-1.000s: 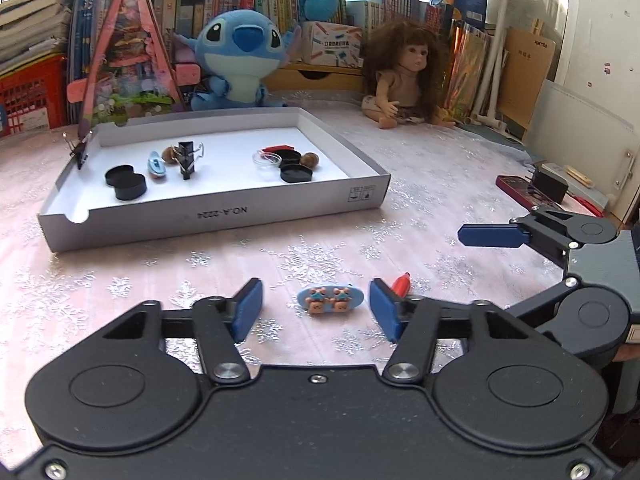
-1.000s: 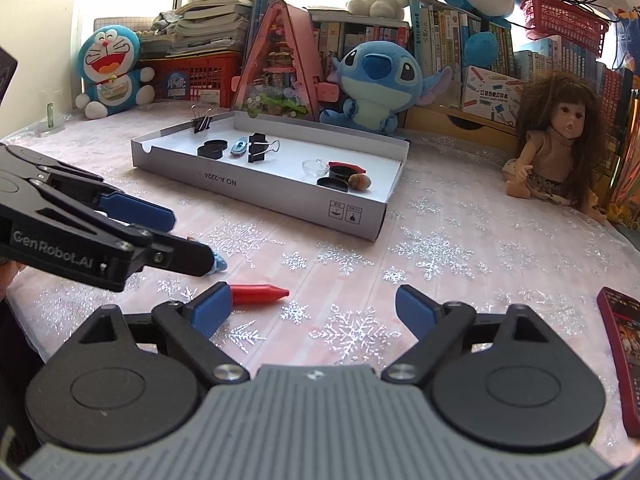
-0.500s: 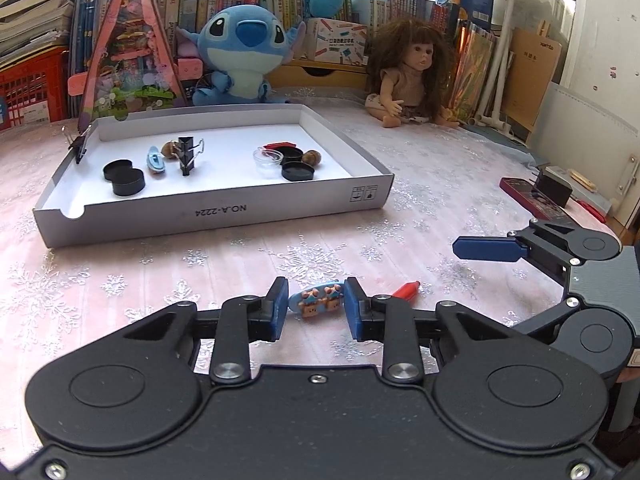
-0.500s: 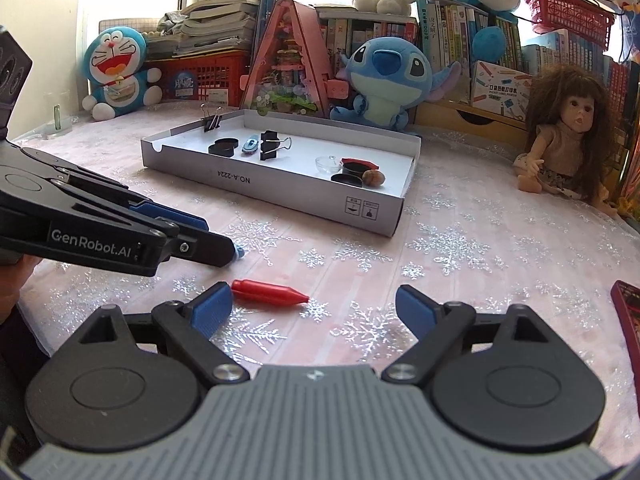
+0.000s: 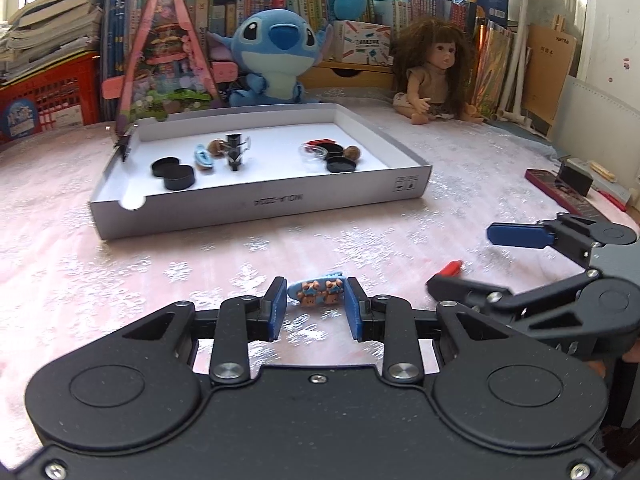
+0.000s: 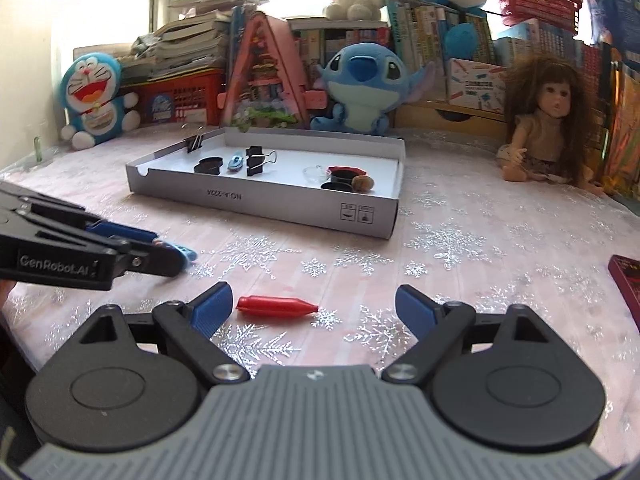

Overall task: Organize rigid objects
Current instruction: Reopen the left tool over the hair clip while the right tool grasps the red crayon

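Blue hair clip [image 5: 317,291] with little bear figures sits between the pads of our left gripper [image 5: 316,307], out on the pink snowflake tablecloth [image 5: 200,272] in front of the white tray [image 5: 260,204]. We have just been closing these jaws, and the blue pads now stand narrow, one at each end of the clip, pressing on it. From our right wrist view the clip's blue tip [image 6: 186,254] pokes out past the left gripper's fingers [image 6: 132,236], in front of the tray's near left corner.

Our right gripper [image 6: 312,312] has its jaws spread wide with nothing gripped. A red crayon-shaped piece [image 6: 276,306] lies flat on the cloth between its fingers, closer to the left pad and touching neither that we can see. It too lies in front of the tray, well apart from its front wall.

Inside the tray we see two black round lids [image 5: 173,172] toward the left, a second blue clip [image 5: 202,157], a black binder clip [image 5: 235,151] standing near the middle, and a clear dish with black lids and a brown nut [image 5: 353,153] toward the right. Another binder clip [image 5: 122,145] is clamped on the tray's left wall. Behind the tray sit a blue plush toy [image 5: 276,60] and a doll [image 5: 434,72].
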`<state>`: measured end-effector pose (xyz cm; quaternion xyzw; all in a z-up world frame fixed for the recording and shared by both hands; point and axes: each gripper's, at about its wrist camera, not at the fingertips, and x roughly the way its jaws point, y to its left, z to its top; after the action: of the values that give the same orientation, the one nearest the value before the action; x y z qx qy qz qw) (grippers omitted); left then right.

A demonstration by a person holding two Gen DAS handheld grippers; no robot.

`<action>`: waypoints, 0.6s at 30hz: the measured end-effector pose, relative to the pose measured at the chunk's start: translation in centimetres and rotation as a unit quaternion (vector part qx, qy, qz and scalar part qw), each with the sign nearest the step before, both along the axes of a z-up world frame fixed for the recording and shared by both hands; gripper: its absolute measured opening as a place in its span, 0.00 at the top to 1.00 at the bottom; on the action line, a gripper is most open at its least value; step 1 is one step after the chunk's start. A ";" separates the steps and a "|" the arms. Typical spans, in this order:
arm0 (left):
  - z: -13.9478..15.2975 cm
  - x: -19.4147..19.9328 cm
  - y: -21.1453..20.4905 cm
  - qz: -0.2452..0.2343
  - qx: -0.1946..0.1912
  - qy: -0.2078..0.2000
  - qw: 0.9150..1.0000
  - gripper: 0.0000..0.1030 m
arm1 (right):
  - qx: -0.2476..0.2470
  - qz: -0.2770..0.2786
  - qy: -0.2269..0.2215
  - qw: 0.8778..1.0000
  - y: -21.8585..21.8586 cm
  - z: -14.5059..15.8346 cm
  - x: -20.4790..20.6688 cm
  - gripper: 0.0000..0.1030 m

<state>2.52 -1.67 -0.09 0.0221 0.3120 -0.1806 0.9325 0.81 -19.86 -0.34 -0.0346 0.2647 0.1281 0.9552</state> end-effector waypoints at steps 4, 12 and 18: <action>0.0 -0.2 0.8 0.019 -0.007 -0.001 1.000 0.60 | 0.009 -0.008 0.003 1.000 0.3 -0.2 -0.2 0.11; 0.1 -0.3 0.4 0.052 -0.024 -0.016 0.998 0.46 | 0.004 -0.017 0.001 1.000 1.3 -0.5 -0.7 0.23; -0.3 -0.4 -0.5 0.062 -0.014 -0.020 0.998 0.46 | 0.005 -0.017 0.001 1.000 1.6 -0.4 -0.7 0.33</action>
<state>2.17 -2.17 -0.40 -0.0067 0.2916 -0.1268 0.9481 0.09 -18.21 -0.77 -0.0257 0.2655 0.1132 0.9571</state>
